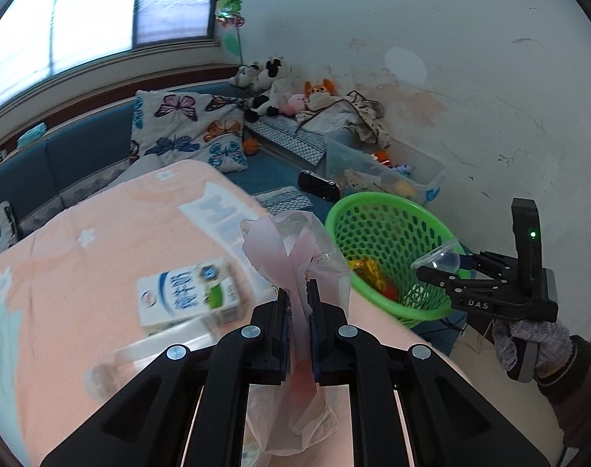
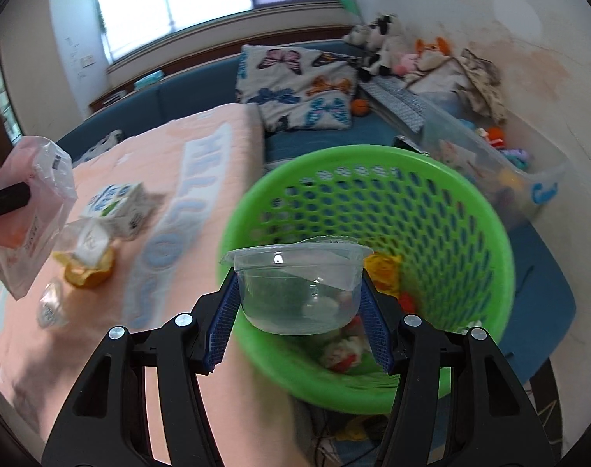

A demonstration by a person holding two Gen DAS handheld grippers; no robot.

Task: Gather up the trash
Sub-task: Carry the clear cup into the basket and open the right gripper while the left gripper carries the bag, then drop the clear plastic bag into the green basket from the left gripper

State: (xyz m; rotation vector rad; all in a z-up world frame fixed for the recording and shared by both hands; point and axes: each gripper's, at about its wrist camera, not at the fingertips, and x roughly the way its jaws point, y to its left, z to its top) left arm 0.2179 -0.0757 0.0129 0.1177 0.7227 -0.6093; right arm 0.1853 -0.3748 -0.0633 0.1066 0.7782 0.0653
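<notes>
My left gripper (image 1: 298, 303) is shut on a clear and pink plastic bag (image 1: 295, 257), held above the peach table cover; the bag also shows in the right wrist view (image 2: 34, 210). My right gripper (image 2: 299, 292) is shut on a clear plastic cup (image 2: 301, 288) and holds it over the rim of the green mesh basket (image 2: 431, 210). The right gripper with the cup (image 1: 439, 258) also shows in the left wrist view, at the basket (image 1: 377, 229). Wrappers lie in the basket bottom. A milk carton (image 1: 186, 295) lies on the table.
On the peach cover (image 2: 171, 155) lie an orange peel with a wrapper (image 2: 89, 260) and a small clear cup (image 2: 52, 303). A blue sofa with butterfly pillows (image 1: 186, 128), plush toys and a clear toy bin (image 1: 385, 171) stand behind, by the wall.
</notes>
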